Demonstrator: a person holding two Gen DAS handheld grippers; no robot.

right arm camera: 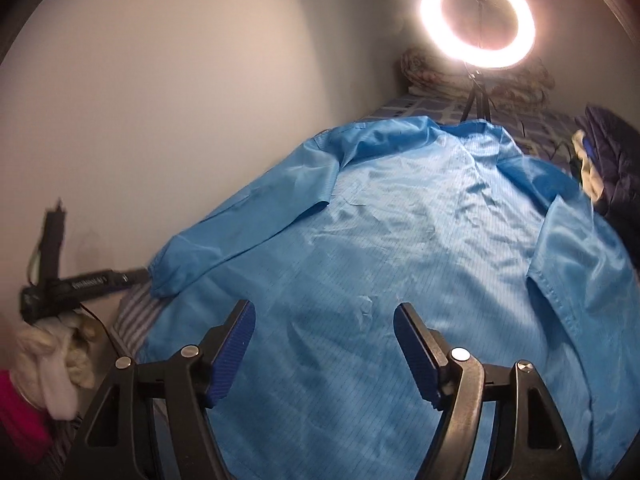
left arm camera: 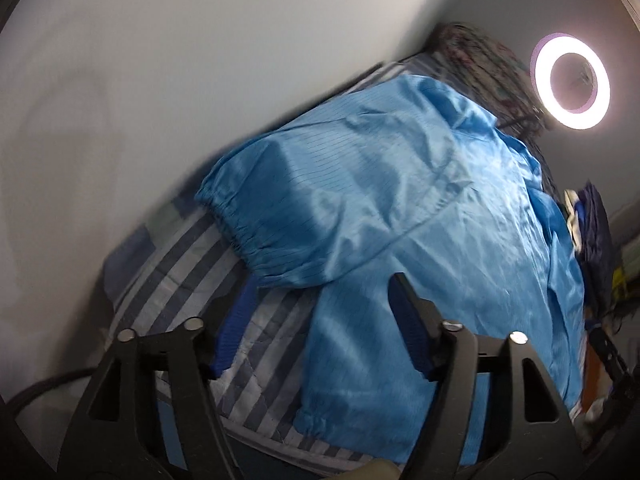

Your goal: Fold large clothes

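Note:
A large light-blue coat [right arm camera: 400, 220] lies spread on a striped bed cover [right arm camera: 134, 308]. Its left sleeve, with an elastic cuff [right arm camera: 164, 280], lies along the wall side. In the left wrist view the coat [left arm camera: 400, 200] fills the middle, with the sleeve cuff [left arm camera: 228, 220] to the left. My left gripper [left arm camera: 320, 284] is open and empty, just short of the sleeve and the coat's hem. My right gripper [right arm camera: 324, 312] is open and empty, above the coat's lower middle.
A lit ring light [right arm camera: 478, 12] on a tripod stands at the bed's far end, next to a patterned bundle [right arm camera: 424, 68]. Dark clothes [right arm camera: 612, 160] lie at the right. A white wall [right arm camera: 180, 100] borders the left. A black device [right arm camera: 80, 284] and pale cloths [right arm camera: 52, 360] sit at the left.

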